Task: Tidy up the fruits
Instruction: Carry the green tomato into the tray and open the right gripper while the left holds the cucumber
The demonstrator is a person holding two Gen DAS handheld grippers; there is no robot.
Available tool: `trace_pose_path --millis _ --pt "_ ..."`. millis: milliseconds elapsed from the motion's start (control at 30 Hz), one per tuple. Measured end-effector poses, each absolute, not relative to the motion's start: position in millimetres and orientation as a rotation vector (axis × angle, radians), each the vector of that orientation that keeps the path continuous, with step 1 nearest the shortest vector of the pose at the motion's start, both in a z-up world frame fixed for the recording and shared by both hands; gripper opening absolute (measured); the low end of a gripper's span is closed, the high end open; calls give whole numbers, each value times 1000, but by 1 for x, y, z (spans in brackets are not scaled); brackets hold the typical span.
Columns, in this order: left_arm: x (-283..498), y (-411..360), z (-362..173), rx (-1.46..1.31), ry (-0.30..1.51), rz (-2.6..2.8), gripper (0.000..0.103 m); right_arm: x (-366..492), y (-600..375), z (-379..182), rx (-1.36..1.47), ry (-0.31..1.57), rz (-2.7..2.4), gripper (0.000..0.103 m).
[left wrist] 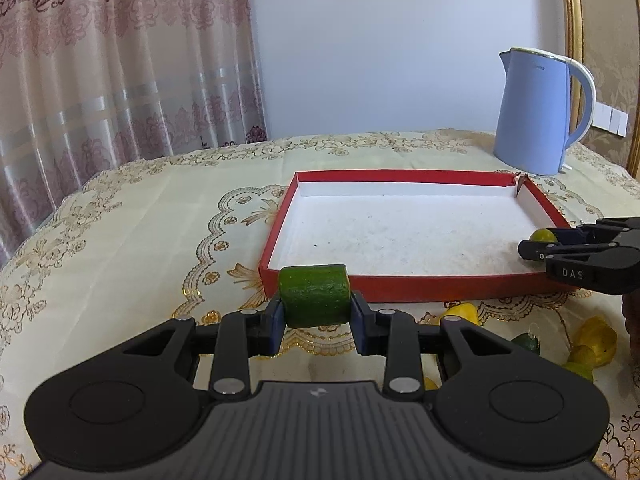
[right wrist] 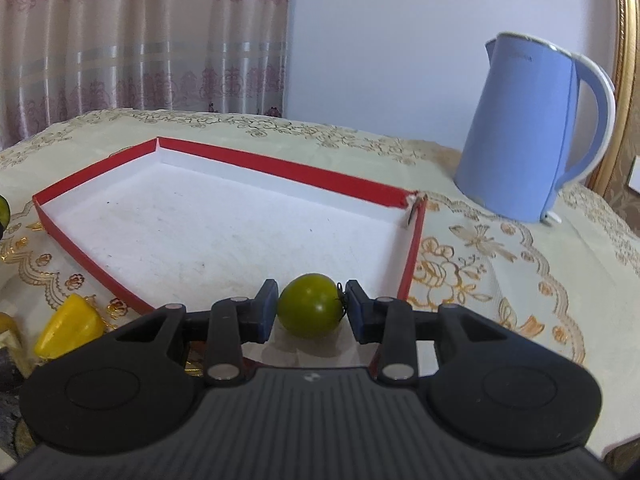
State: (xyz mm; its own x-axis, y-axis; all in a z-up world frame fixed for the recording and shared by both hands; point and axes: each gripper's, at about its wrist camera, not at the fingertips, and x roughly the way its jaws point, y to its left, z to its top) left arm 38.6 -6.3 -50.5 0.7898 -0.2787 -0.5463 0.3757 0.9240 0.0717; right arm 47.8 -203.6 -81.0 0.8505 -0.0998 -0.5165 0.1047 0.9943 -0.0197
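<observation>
Left claw (left wrist: 316, 306) clamped short green cucumber chunk (left wrist: 314, 295) | right claw (right wrist: 311, 310) gripped round green tomato (right wrist: 311, 305) over shallow red-walled cardboard tray (right wrist: 280, 172) | cloth-covered surface (left wrist: 140, 216)

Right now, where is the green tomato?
The green tomato sits between the right gripper's fingers, over the red tray's near right corner, in front of the blue kettle.

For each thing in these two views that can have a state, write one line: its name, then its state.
left gripper: shut on a cucumber piece, held short of the tray.
right gripper: shut on a green tomato, over the tray's near right corner.
red tray: empty, far right corner torn.
blue kettle: upright, lid closed.
yellow pepper piece: lying on the tablecloth, outside the tray.
</observation>
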Motion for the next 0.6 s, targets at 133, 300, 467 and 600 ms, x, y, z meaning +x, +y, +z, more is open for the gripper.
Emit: trace_pose_path --millis 133,300,467,600 --pt "38 -11 -49 190 555 -352 32 48 -203 -83 1 542 -120 35" --pt "35 -14 -47 204 562 -348 32 47 -203 -83 0 537 -135 40" --pt "34 -17 -41 218 551 -341 32 37 -203 -79 7 478 -101 81" --pt "42 -22 -31 218 534 -337 32 22 -197 -73 -25 394 -128 99"
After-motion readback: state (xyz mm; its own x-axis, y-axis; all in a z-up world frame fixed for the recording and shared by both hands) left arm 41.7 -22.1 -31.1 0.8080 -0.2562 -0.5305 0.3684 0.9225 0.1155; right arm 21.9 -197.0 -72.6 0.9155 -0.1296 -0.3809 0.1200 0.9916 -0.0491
